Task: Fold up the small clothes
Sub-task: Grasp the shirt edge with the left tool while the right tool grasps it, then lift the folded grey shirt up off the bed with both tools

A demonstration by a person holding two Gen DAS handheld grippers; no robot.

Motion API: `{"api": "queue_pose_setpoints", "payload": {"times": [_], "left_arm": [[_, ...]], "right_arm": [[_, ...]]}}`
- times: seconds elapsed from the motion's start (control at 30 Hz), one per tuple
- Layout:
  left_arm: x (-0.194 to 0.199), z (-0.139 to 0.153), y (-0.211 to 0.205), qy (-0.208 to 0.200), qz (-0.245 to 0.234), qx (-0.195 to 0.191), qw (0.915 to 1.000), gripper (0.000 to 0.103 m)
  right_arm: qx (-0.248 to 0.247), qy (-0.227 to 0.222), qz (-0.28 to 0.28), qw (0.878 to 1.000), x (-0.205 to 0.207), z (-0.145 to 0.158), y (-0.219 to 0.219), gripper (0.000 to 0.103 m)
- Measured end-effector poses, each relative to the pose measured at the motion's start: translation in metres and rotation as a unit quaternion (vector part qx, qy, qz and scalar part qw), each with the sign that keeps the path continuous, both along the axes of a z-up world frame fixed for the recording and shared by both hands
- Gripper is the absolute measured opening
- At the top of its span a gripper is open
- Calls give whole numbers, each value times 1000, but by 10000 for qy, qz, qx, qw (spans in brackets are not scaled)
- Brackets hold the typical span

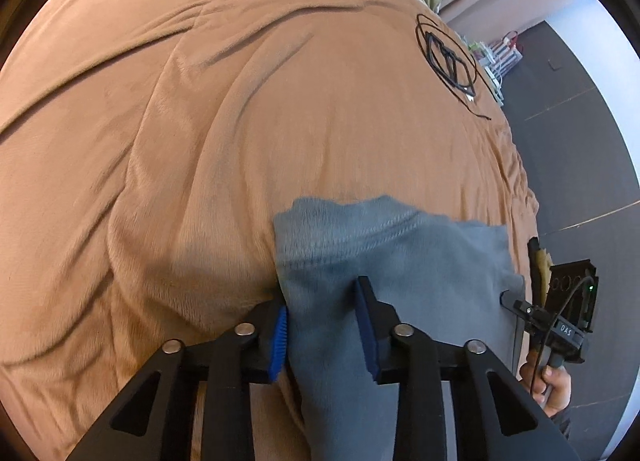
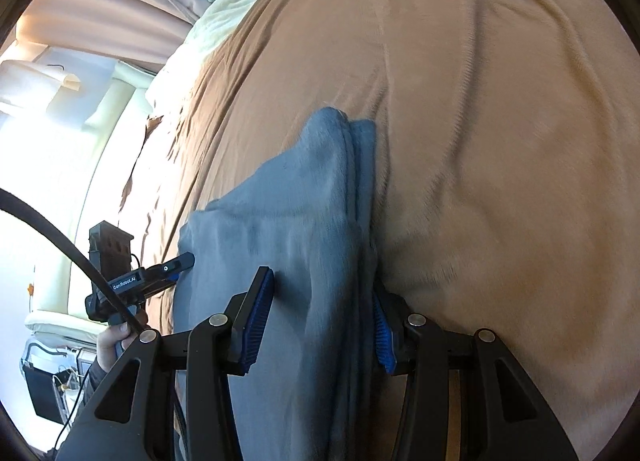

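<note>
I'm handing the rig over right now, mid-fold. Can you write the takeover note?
Left gripper: grey garment between its jaws, at its left edge; grip unclear.
Right gripper: bunched right edge of the garment between its jaws; grip also unclear.
The garment lies on the brown blanket, near end lifted. Black cable lies farther up.
Done: both edges picked up.
Left: fold and lay flat.

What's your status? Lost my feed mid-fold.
Jaws closed on grey garment, left gripper and right gripper both. Garment doubled over, far end on brown blanket. Black cable far off, nothing blocking.
</note>
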State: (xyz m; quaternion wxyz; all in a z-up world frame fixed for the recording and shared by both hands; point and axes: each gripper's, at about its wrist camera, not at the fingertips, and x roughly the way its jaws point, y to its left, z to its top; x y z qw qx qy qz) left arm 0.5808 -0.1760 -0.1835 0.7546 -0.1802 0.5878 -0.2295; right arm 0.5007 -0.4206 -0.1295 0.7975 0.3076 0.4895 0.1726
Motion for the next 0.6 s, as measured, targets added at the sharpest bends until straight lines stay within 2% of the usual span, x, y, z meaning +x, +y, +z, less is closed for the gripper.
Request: {"api": "queue_pose_setpoints", "payload": {"times": [0.1,0.17,0.23,0.6], "left_arm": [[2,2,-4,-89,-99,130,9998,23],[1,5,-4,-128,-155,136,9997,11],[-2,14,-3,-214,-169,82,9996,9],[-22,74,-6,-693,-272,-122,9972,7]], "right_arm": [[-221,26,-14,9998,3,3,9,29],[-360,4,10,9994,2,9,16,20],[-473,-89,40,9988,0,20,27,13],[-731,-648,119,9951,-39,74,56,10]]}}
